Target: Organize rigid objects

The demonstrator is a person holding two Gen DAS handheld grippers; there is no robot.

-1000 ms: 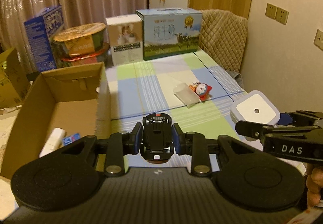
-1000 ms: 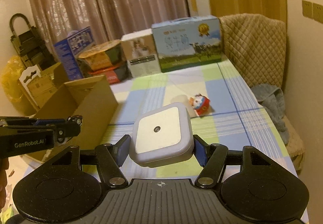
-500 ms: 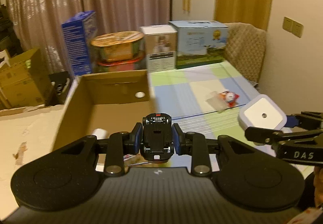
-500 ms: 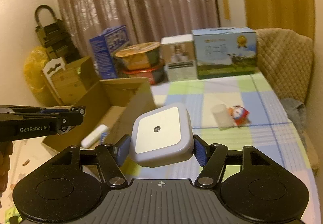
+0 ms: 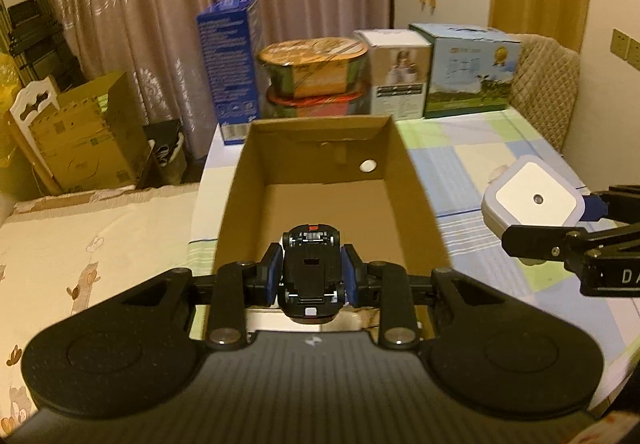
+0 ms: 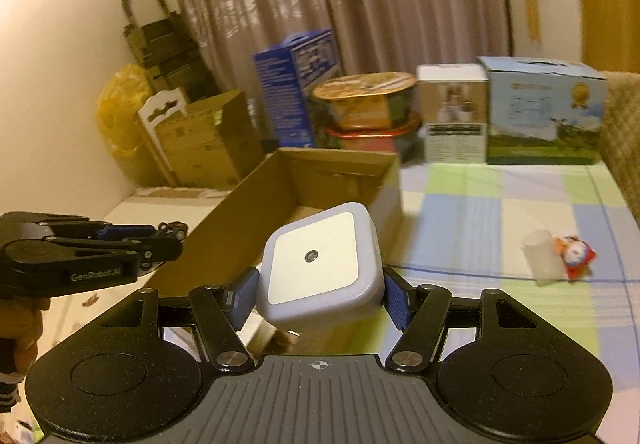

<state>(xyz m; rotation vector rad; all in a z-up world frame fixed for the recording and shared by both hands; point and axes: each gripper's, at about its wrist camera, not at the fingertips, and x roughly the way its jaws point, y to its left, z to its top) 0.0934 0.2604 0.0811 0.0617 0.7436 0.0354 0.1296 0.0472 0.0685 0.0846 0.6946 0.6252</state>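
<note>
Toy car (image 5: 311, 276) sits clamped between the blue pads of the left gripper (image 5: 311, 278), nose pointing away, held over the near end of the open cardboard box (image 5: 416, 196). Sideways pinch across the body keeps it from rolling out, looks like. Right gripper (image 6: 318, 294) is clamped on the square night light (image 6: 318, 260), white face with its small sensor dot tilted up toward the camera; plug prongs seem to hang below, partly hidden. In the left wrist view that light (image 5: 532, 200) hangs to the right of the box, outside its wall, above the checked tablecloth (image 6: 500, 212).

Both items carried at once, one per hand, probably to drop them into the box together. Car is already above the opening; light needs to go further left to clear the right wall. Box floor at the far end looks bare; near end is hidden by the gripper body.

Far right on the cloth, a small red-and-white figure (image 6: 576, 256) lies touching a pale plastic piece (image 6: 542, 258), likely next to sort. Cartons and stacked tins (image 5: 314, 78) line the far edge, well apart from the action.
</note>
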